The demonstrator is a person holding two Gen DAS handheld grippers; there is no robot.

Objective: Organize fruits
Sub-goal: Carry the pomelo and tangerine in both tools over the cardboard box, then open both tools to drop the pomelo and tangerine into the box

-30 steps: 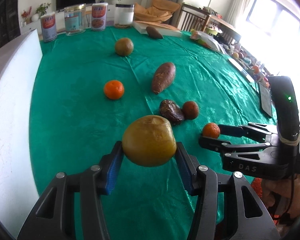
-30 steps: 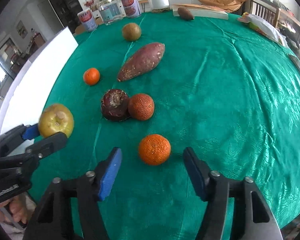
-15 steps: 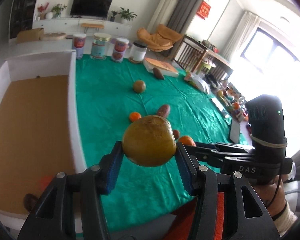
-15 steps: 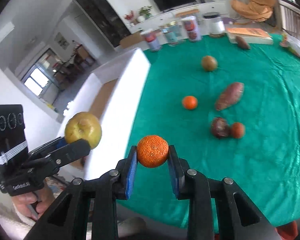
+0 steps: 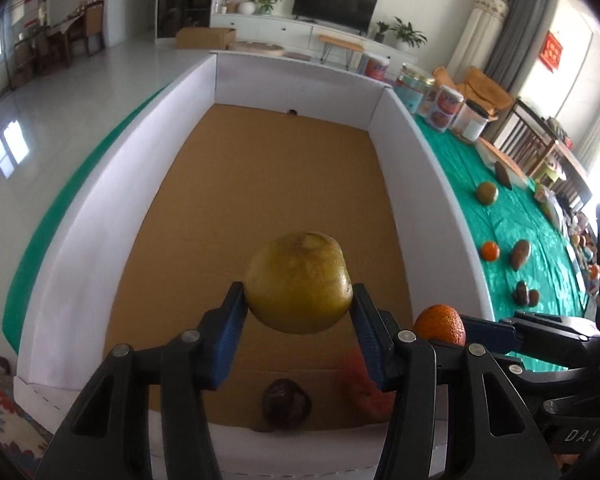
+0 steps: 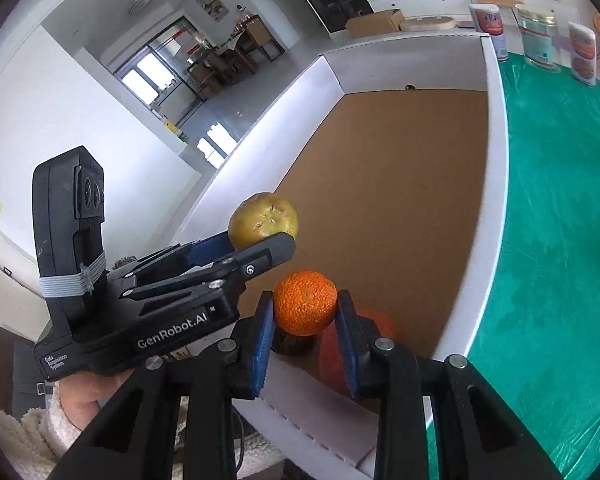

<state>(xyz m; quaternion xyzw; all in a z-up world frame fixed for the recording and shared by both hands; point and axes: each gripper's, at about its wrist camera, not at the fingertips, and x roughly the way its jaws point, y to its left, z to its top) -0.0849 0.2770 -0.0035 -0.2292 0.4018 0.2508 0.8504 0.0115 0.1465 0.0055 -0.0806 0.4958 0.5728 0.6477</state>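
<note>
My left gripper (image 5: 298, 304) is shut on a yellow-green round fruit (image 5: 298, 282), which hangs above the brown floor of a white-walled box (image 5: 416, 168). My right gripper (image 6: 305, 310) is shut on a small orange (image 6: 305, 302) and hovers over the box's near end, just right of the left gripper (image 6: 260, 240). In the left wrist view the orange (image 5: 440, 324) shows beside the box's right wall. On the box floor lie a dark brown fruit (image 5: 286, 404) and an orange-red fruit (image 5: 366, 390), partly hidden by the fingers.
On the green tablecloth (image 5: 540, 240) to the right of the box lie an orange (image 5: 490, 251), a sweet potato (image 5: 520, 254), a green-brown fruit (image 5: 487, 193) and two dark fruits (image 5: 526, 298). Jars and tins (image 5: 444, 108) stand at the table's far end.
Both grippers swung left from above the green cloth to above the box. The right gripper closed on the small orange and lifted it. The left kept its yellow-green fruit.
</note>
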